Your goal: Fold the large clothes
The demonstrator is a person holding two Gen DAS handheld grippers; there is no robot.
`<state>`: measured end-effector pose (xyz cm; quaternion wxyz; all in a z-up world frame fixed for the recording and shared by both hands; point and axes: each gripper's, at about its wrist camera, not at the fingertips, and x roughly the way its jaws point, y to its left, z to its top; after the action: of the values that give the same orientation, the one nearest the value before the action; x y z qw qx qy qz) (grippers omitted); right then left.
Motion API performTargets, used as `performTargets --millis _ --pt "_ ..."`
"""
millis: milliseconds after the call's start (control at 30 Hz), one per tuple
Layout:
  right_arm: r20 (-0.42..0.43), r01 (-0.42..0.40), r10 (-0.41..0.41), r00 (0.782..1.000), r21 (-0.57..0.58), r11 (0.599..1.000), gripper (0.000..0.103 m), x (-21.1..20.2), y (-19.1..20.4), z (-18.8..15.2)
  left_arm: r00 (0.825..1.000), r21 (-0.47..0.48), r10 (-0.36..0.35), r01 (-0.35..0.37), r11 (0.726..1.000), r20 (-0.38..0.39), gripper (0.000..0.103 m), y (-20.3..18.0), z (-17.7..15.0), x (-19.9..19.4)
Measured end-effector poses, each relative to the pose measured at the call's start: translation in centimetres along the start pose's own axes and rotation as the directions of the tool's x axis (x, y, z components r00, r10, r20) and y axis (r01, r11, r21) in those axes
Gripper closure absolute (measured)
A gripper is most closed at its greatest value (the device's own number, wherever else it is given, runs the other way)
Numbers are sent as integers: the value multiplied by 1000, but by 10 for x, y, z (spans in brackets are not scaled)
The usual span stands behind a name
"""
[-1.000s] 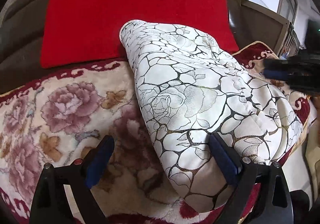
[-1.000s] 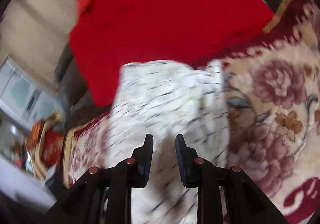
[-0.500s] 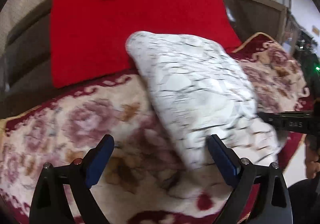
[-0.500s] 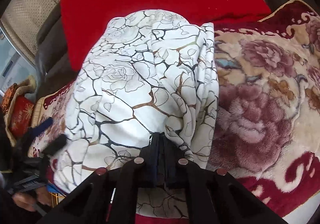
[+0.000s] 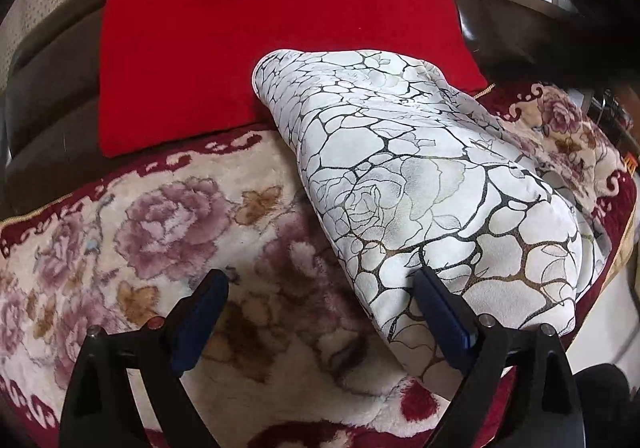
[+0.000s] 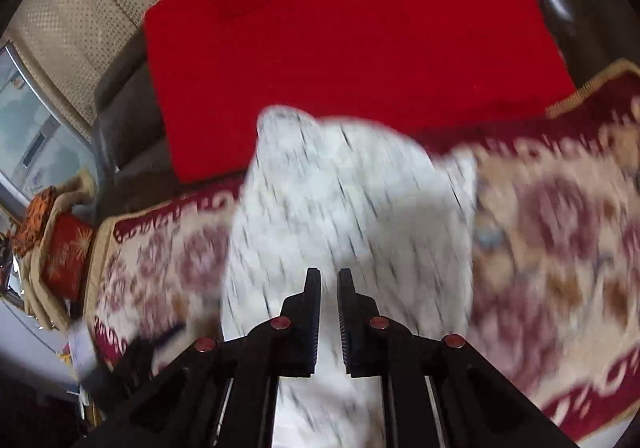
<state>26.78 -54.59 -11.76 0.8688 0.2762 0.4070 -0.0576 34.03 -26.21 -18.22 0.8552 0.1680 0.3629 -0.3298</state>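
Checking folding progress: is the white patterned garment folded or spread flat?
Folded: the white garment lies as a thick, doubled-over bundle with rounded edges on the floral blanket.

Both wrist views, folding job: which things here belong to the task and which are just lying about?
Part of the job:
- white garment with black crackle-and-rose print, folded into a bundle
- left gripper, open, empty
- right gripper, jaws opening, nothing between them

Just lying about:
- floral plush blanket under the garment
- red cushion behind it
- orange-patterned cushion at the far left
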Motion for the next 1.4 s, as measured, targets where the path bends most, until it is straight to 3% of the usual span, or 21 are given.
performTargets --millis 200,333,500,567,633,767,867,967,1033,1100,1133,1200,1267,1400 --pt "-86 122 -117 989 55 991 91 87 0 76 1000 -3 -8 8 1000 1 9 2 0 -1" --pt "-247 172 -143 958 103 980 95 161 -27 77 1000 -25 -23 23 999 19 9 6 2 -1" --pt "-217 195 -174 961 79 978 94 150 -19 78 1000 -14 -20 20 1000 14 9 5 0 -1" --pt "-167 165 -154 974 55 985 91 131 -3 84 1000 -18 -12 12 1000 18 9 5 -3 -2" --pt "-113 39 -34 993 39 998 91 112 17 89 1000 -37 -22 23 999 17 9 8 -5 -2" --pt "-110 -108 110 988 21 994 90 117 51 99 999 -45 -39 40 998 17 9 11 -7 -1" --pt "-189 -3 -2 982 -27 1000 93 161 59 100 999 -52 -46 47 998 15 9 14 -6 1" --pt "-239 -15 25 971 45 999 98 206 30 88 997 -94 -78 77 993 -2 9 25 -3 6" --pt "-205 -65 88 975 117 991 98 198 17 86 996 -91 -90 89 992 -7 7 26 -4 8" --pt "-182 -66 88 979 123 990 97 184 14 84 997 -74 -75 75 994 2 7 22 -5 6" --pt "-176 -57 81 981 136 989 92 172 12 79 998 -69 -66 67 995 6 7 20 -6 5" --pt "-162 -95 123 979 173 980 91 144 8 76 999 -70 -54 54 996 8 7 19 -8 4" --pt "-130 -123 137 982 112 986 91 107 12 69 999 -83 -48 48 995 3 7 20 -9 4" --pt "-124 -60 60 991 -2 998 91 39 15 18 999 -80 -34 32 996 -27 9 21 -5 -2"
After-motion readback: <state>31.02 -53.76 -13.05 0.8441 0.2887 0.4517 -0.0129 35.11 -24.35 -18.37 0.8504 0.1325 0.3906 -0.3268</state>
